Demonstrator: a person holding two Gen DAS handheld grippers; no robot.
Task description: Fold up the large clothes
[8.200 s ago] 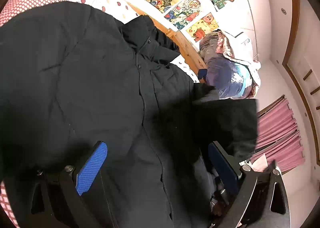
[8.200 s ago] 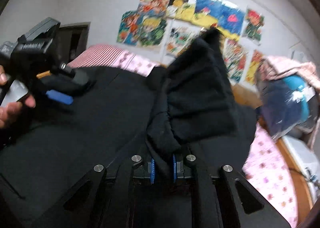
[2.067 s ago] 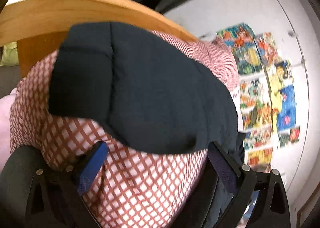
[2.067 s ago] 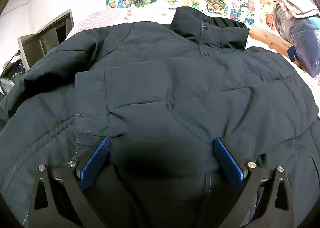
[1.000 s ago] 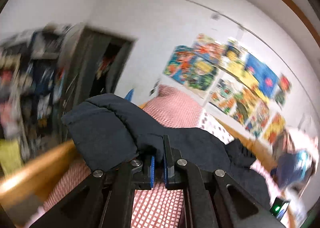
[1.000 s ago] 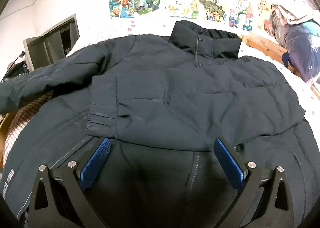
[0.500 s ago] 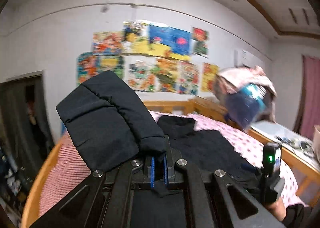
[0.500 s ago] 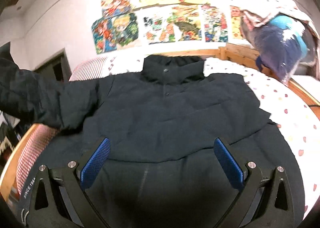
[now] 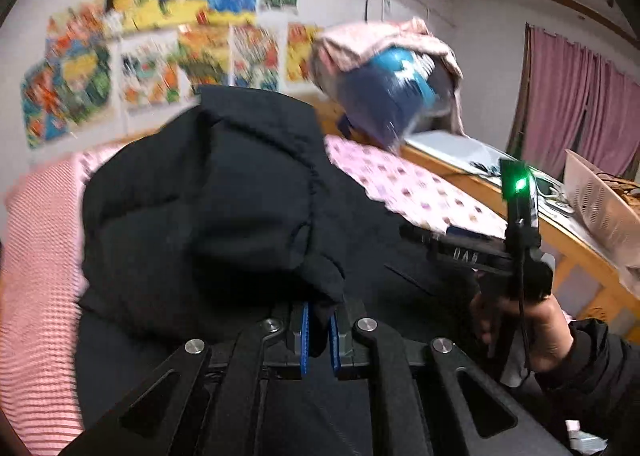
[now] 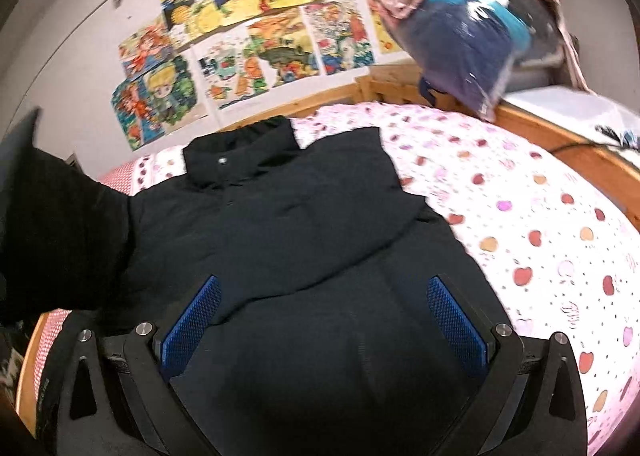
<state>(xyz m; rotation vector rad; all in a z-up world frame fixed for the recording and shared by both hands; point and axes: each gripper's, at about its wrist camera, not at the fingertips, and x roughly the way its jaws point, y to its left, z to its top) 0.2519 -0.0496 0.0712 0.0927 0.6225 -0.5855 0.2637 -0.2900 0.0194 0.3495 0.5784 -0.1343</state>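
Jacket: black, quilted, one sleeve lifted

We see our right gripper with jaws spread wide above the black padded jacket, which lies collar-up on the apple-print bedsheet, its left sleeve lifted.

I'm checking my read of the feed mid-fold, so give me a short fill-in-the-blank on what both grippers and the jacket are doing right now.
1. The left gripper is shut on the jacket's ____.
2. The right gripper has its jaws ____ and holds nothing.
3. The black jacket lies on the bed with its collar pointing toward the wall of ____.
4. The sheet under the jacket is printed with small ____.

Missing words: sleeve; open; posters; apples
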